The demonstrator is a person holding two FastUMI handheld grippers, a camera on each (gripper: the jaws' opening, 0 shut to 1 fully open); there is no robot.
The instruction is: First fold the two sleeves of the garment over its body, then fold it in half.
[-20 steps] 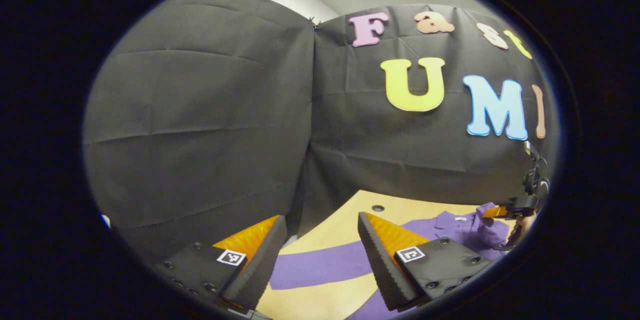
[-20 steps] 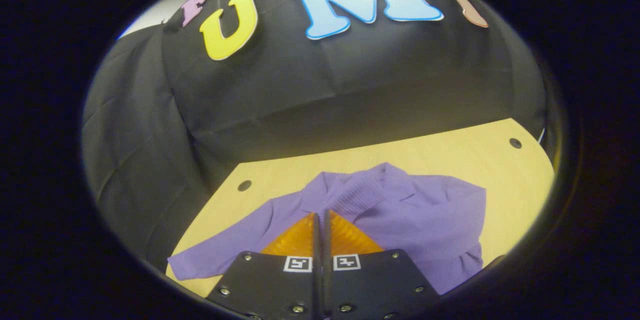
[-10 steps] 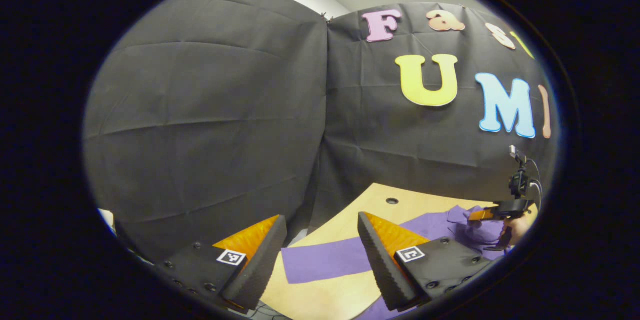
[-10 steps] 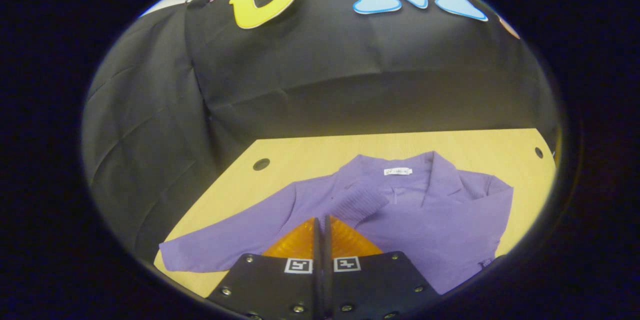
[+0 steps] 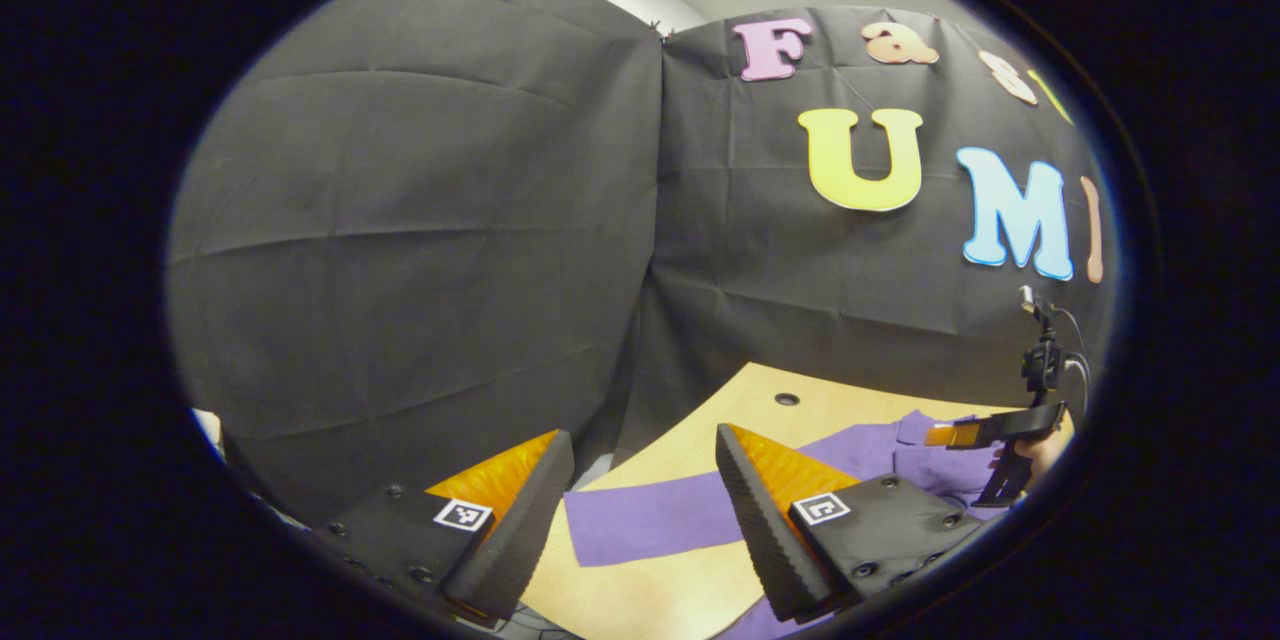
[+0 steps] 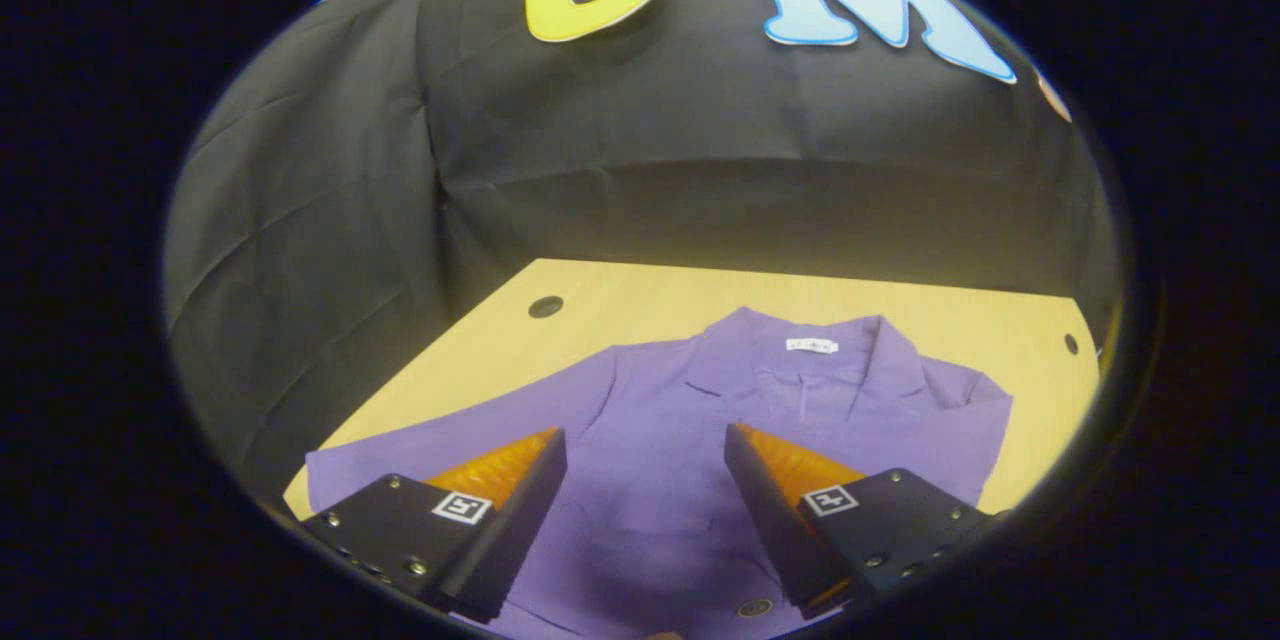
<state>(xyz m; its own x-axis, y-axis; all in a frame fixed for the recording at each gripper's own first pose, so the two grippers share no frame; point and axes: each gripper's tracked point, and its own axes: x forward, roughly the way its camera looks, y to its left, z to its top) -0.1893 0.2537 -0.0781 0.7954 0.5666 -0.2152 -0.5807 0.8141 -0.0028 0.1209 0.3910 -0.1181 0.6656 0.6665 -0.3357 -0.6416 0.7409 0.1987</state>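
Between the left fingers: the left gripper (image 5: pixel 640 510) stands spread wide with nothing in it; the free end of the outstretched sleeve (image 5: pixel 650 520) lies on the table (image 5: pixel 740 400) just below and ahead of the gap.
Sleeve axis: in the left gripper view it runs as a flat band from that cuff end off to the right, toward the collar and body.
Right fingers: the right gripper (image 6: pixel 645 500) is also parted and empty, hovering over the chest of the purple garment (image 6: pixel 680 420).
Garment: spread flat, collar toward the booth wall; in the right gripper view the other sleeve appears already tucked in at the right shoulder, though the edge is hard to read.
Nearer hand: the left, by my judgement; its fingers already straddle the cuff.
Coming move: likely down onto the cuff, then carry it rightward along the sleeve's length over the body.
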